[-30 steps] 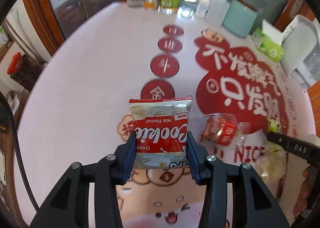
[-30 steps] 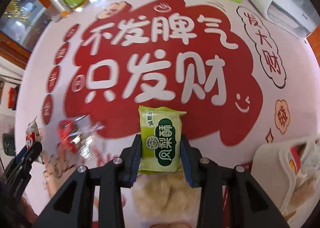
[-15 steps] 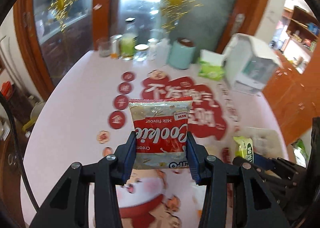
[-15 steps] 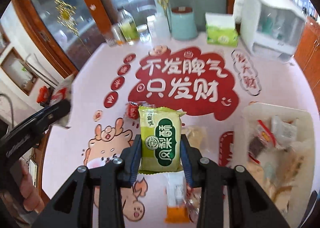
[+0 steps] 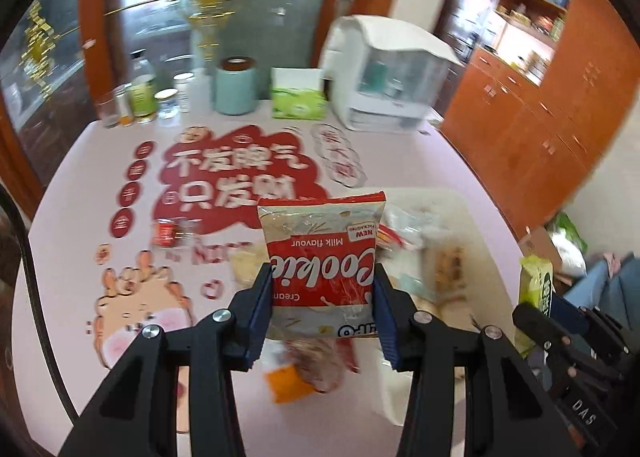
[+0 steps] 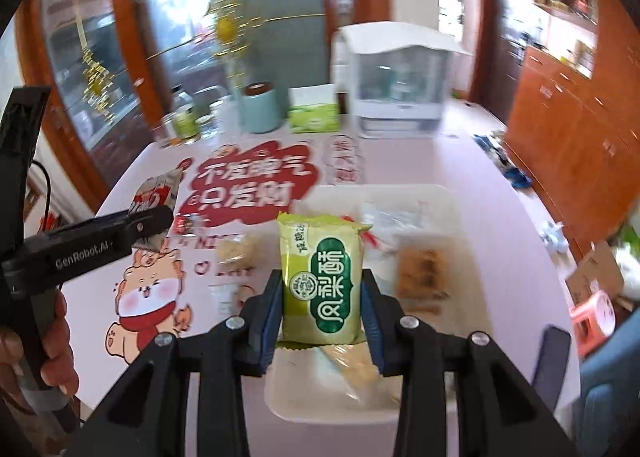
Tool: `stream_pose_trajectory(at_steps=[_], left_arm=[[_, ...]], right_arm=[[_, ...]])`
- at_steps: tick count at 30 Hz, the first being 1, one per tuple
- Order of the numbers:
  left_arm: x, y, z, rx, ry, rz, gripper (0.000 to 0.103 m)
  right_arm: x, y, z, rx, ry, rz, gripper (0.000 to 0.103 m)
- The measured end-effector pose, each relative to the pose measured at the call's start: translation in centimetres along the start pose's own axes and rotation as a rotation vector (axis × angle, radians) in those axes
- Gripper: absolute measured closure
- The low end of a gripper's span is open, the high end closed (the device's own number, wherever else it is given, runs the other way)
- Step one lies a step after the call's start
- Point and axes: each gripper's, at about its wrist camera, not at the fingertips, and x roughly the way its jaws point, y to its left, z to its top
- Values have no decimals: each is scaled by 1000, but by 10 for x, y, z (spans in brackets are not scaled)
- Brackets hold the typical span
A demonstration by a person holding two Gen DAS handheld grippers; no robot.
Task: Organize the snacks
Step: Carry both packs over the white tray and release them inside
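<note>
My left gripper is shut on a red and white Cookie packet and holds it in the air above the table. My right gripper is shut on a green snack packet, held above the white tray. The tray holds several wrapped snacks. The tray also shows in the left wrist view, behind the Cookie packet. The green packet shows at the right there. Loose snacks lie on the table: a small red packet, a pale packet and an orange one.
A pink tablecloth with a red print covers the table. At the far edge stand a teal canister, a green tissue pack, a white appliance, and bottles and glasses. Wooden cabinets stand to the right.
Both grippers have lifted with their packets and swung right toward the white tray. The views now look across the table instead of down at it. Both grips are unchanged.
</note>
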Motion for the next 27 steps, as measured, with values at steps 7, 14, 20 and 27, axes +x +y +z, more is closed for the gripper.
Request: stream_pose_trajectory(at_steps=[7,14,20,27], left_arm=[[0,-66,-3,84,-4,-36,58],[7,-102,-8,141,-10,-18,58],[18,-118,-5,155,-4,-13,58],[34,-125,0,176,-6,27,58]], right_arm=[[-23,-58,-16,87,-30,-45,66],[-27,-85,-21,87,-42,-57,66],[-11,-89,-15,68,-16,-39,66],[6,-89,-9,37,6,-44,66]])
